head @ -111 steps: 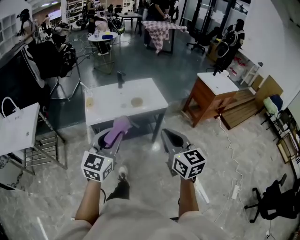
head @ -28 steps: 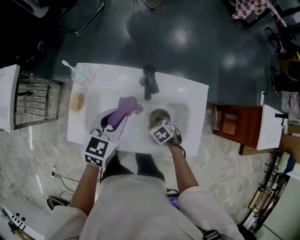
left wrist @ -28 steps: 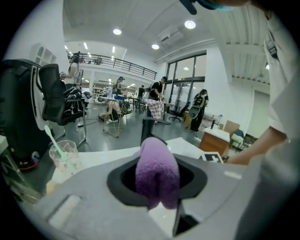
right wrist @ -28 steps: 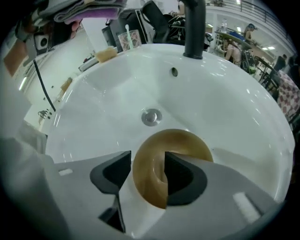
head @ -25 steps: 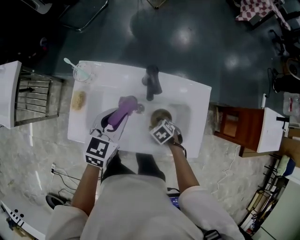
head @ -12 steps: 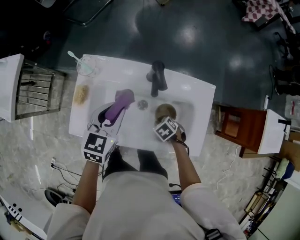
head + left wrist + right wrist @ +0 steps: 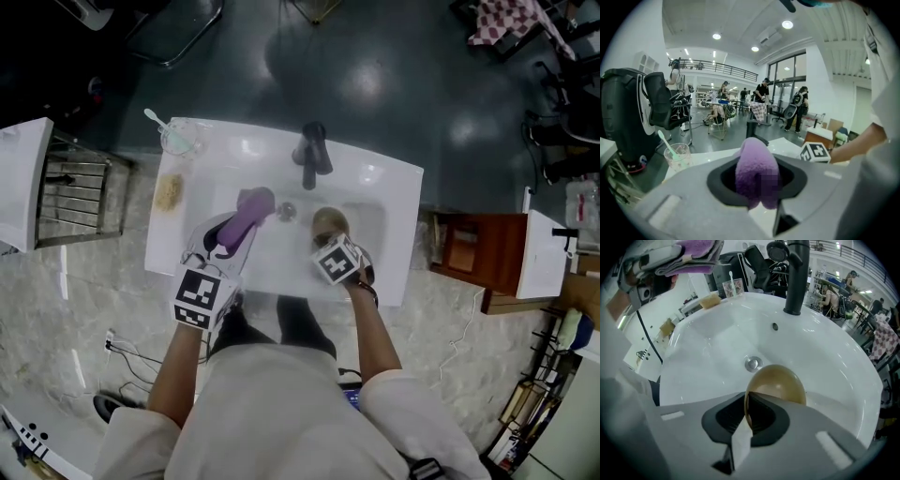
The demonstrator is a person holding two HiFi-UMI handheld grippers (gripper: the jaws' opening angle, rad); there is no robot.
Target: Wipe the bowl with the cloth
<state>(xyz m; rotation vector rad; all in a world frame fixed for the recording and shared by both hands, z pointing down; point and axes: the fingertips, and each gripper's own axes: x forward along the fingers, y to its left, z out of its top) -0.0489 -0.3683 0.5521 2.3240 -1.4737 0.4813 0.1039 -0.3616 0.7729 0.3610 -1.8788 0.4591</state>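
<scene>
- Closing over the last half second, the right claw (image 7: 746, 411) now clamps the rim of the brown bowl (image 7: 777, 383), one jaw inside its wall and one outside
- Bowl is tipped on edge just past the claw tips, its domed outside toward the right gripper view, in the right half of the white basin (image 7: 281, 251)
- Left claw (image 7: 234, 225) grips the purple cloth (image 7: 251, 206), a roll lying along the jaws with its end poking past them toward the black faucet (image 7: 311, 155)
- Drain (image 7: 288, 212) lies between cloth and bowl
- White bench (image 7: 398, 192) carries a clear cup (image 7: 178, 141) and a tan sponge (image 7: 169, 190) at its left end
- Pale marble floor (image 7: 94, 300) lies beneath
</scene>
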